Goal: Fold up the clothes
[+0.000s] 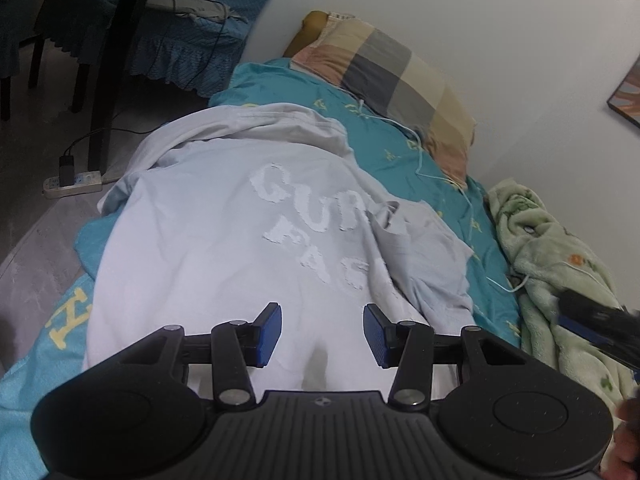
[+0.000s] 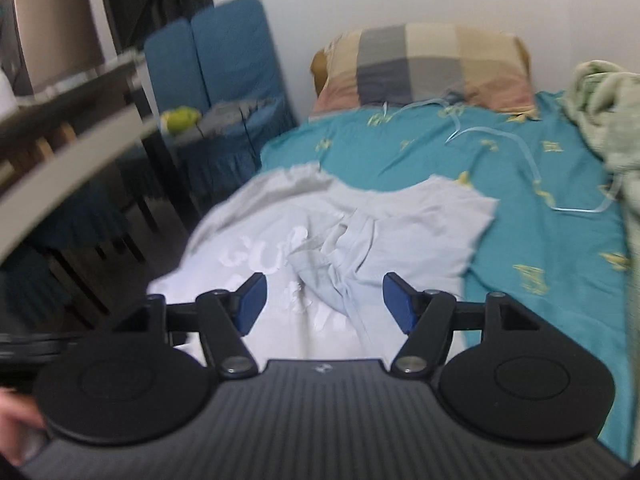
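Far left in the left wrist view: grey floor with a white power strip point(image 1: 74, 184) and a black plug in it, beside a dark table leg. Further right, a pale grey T-shirt point(image 1: 224, 240) spread across the teal bed sheet point(image 1: 384, 148), white lettering facing up, one sleeve folded in over the print on its right side. Over the shirt's near part, the left gripper point(image 1: 322, 334), blue pads well apart, nothing between them. Beyond, against the wall, a checked pillow point(image 1: 404, 80); a thin white cable point(image 1: 444, 178) trailing from it across the sheet. At the right edge, a crumpled green blanket point(image 1: 560, 256) and a blurred black piece of the other tool.

In the blurred right wrist view: a table edge at left, then blue chair cushions point(image 2: 224, 52), then the same shirt rumpled at the middle. Above it the right gripper point(image 2: 324, 304), jaws wide, empty. Blanket bunched at far right.
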Motion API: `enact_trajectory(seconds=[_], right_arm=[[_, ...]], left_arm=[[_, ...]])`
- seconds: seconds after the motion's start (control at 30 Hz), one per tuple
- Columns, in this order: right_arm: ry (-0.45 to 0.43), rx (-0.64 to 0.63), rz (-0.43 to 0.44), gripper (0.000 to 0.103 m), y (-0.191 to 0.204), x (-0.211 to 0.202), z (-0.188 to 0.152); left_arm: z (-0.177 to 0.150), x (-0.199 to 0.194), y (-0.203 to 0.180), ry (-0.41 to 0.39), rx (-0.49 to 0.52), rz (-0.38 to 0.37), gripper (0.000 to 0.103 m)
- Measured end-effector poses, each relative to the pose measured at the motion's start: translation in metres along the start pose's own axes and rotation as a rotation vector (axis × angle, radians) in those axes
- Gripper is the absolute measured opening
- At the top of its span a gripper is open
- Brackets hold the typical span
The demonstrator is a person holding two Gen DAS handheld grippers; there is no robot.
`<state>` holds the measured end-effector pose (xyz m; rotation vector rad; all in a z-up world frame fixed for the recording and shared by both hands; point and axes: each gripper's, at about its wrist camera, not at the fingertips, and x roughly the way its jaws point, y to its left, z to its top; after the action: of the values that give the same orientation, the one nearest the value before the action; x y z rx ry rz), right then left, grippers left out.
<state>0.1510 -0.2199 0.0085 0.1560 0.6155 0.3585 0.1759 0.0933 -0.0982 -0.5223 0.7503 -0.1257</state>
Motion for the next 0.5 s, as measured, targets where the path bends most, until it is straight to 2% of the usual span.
enact_trajectory(seconds=[0.1, 0.23, 0.33, 0.5], right_arm=[[-0.023, 0.056, -0.020, 0.066, -0.011, -0.059, -0.012], [-0.076, 0.136, -0.071, 0.066, -0.028, -0.116, -0.041], [-0.126, 0.198, -0.113, 0.067, -0.042, -0.138, -0.055], [-0.149, 0.213, -0.153, 0.066, -0.056, -0.140, -0.058]], left_arm=[[-0.010, -0.007, -0.015, 0.010, 0.047, -0.019, 0.048], [-0.030, -0.020, -0.040, 0.036, 0.119, -0.038, 0.048], [-0.049, -0.031, -0.062, 0.054, 0.161, -0.061, 0.049], [-0.085, -0.042, -0.102, 0.102, 0.226, -0.090, 0.051]])
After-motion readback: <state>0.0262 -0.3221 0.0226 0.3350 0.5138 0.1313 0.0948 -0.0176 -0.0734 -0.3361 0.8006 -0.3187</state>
